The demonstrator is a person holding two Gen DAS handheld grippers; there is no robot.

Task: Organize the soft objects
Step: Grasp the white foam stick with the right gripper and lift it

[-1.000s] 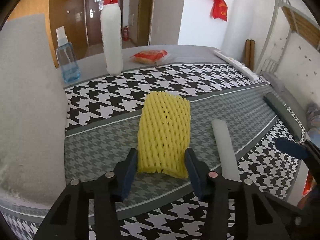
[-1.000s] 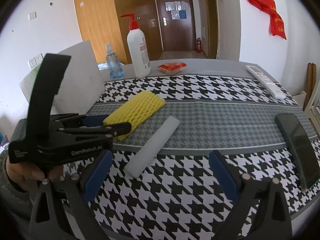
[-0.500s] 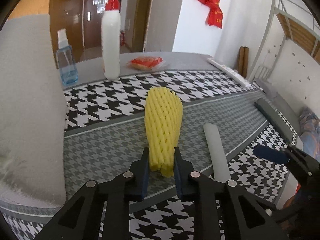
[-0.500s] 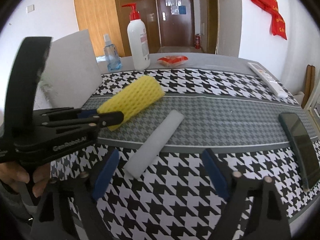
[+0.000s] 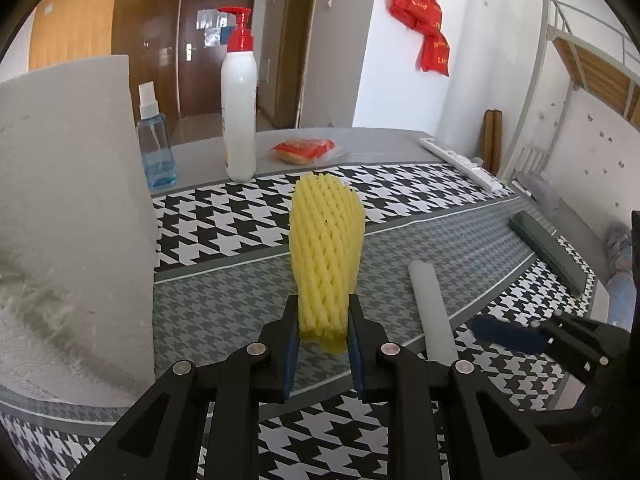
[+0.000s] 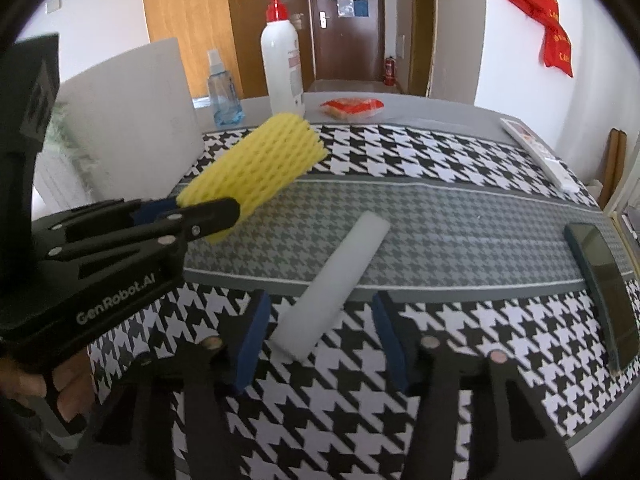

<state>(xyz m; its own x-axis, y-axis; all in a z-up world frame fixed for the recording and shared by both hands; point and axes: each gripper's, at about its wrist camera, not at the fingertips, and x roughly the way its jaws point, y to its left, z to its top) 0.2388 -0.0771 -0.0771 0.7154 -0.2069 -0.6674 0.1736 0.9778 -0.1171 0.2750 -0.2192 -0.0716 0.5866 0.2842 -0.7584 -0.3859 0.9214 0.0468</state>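
My left gripper (image 5: 323, 326) is shut on the near end of a yellow foam net sleeve (image 5: 326, 248) and holds it lifted above the table; the sleeve also shows in the right wrist view (image 6: 256, 168). A white foam strip (image 6: 336, 288) lies on the houndstooth tablecloth; it also shows in the left wrist view (image 5: 434, 312). My right gripper (image 6: 320, 328) is open, its fingers on either side of the strip's near end, not touching it.
A large white foam block (image 5: 68, 208) stands at the left. A pump bottle (image 5: 239, 120), a blue spray bottle (image 5: 154, 148) and a red snack packet (image 5: 302, 150) stand at the back. A remote (image 6: 540, 156) and a dark phone (image 6: 604, 280) lie at the right.
My left gripper closed on the yellow sleeve, squeezing it narrow, and lifted it off the table. My right gripper moved forward and down around the white strip's near end.
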